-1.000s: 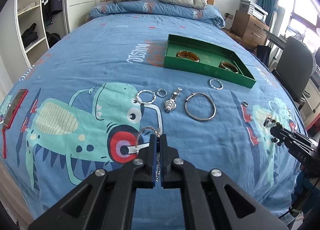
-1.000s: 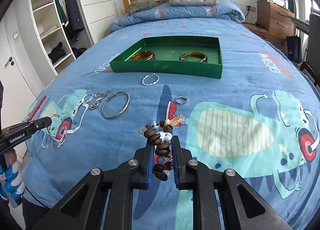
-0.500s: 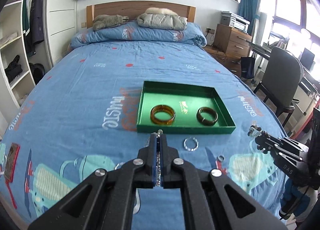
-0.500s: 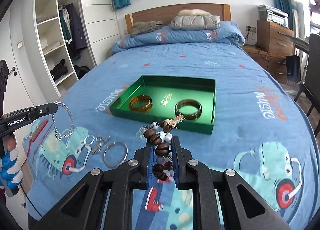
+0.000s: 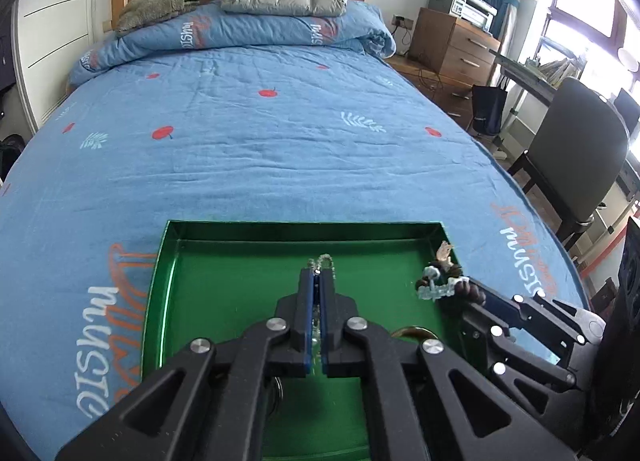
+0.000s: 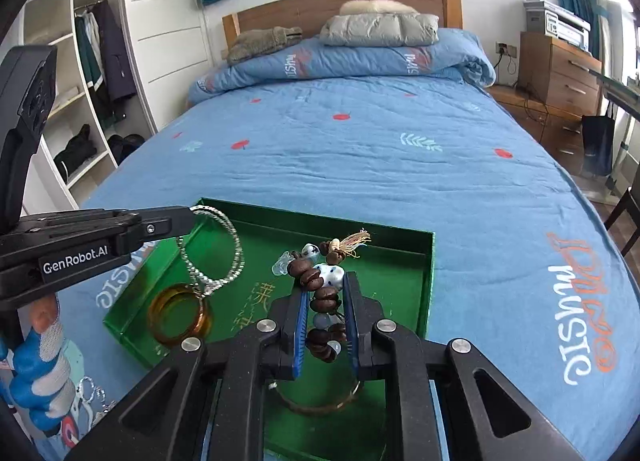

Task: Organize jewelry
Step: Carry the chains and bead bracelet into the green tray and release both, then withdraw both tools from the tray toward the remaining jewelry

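Note:
My left gripper (image 5: 316,281) is shut on a silver chain bracelet (image 6: 224,245), which hangs over the left part of the green tray (image 5: 168,261). In the right wrist view the left gripper (image 6: 188,217) reaches in from the left, the chain dangling above an amber bangle (image 6: 180,315) in the tray (image 6: 428,261). My right gripper (image 6: 324,281) is shut on a brown bead bracelet (image 6: 320,285) with a tassel, above the tray's right half. The bead bracelet (image 5: 440,281) also shows in the left wrist view. A darker bangle (image 6: 320,405) lies in the tray, mostly hidden under the right gripper.
The tray sits on a blue quilt (image 5: 260,133). Silver rings (image 6: 90,389) lie on the quilt at lower left. Pillows (image 6: 380,29) and headboard are at the far end. A chair (image 5: 576,165) and drawers (image 5: 452,41) stand right of the bed, shelves (image 6: 72,101) left.
Both grippers have moved forward over the green tray with their bracelets still held. The loose jewelry on the quilt has dropped out of the left wrist view.

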Tool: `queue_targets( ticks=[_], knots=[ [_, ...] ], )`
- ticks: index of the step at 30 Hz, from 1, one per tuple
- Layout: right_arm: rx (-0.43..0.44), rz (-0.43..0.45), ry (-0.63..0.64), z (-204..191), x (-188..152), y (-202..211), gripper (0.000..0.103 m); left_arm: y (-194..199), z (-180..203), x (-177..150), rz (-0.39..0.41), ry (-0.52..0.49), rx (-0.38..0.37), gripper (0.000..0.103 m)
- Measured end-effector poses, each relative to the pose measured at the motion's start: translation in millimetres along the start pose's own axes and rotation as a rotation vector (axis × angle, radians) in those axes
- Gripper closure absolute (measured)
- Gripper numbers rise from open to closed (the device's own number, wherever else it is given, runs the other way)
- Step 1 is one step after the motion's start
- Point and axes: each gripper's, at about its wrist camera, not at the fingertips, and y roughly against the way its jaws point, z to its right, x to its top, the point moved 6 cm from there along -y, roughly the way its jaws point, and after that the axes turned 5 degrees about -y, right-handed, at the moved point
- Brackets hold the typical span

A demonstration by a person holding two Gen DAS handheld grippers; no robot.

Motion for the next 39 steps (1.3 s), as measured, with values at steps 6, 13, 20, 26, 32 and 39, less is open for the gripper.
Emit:
queue_targets(
  ticks=[6,13,20,26,32,39],
  knots=[
    [-0.044,-0.14,0.062,3,-8,-68,0.087,-56,-44,-14,-0.097,0.018,0.114,0.101],
    [-0.089,-0.244,0.026,20,-12,-86,0.086,-78,-67,-27,-0.185,0.105,0.117,0.1],
    [-0.116,-0.233,0.015,21,-7,-70,0.057,-60,-66,-22,-0.177,0.108,0.09,0.097],
    [-0.106,-0.108,0.015,15,12,9,0.055,11,-63,-2,-0.071,0.076,0.103,0.095],
    [-0.054,0.055,-0.003,-6,24,116,0.05,116,-71,2,0.069,0.046,0.162,0.095],
    [-0.013,0.175,0.012,-40,17,220,0.05,224,-90,-31,0.131,0.034,0.218,0.095]
  ],
)
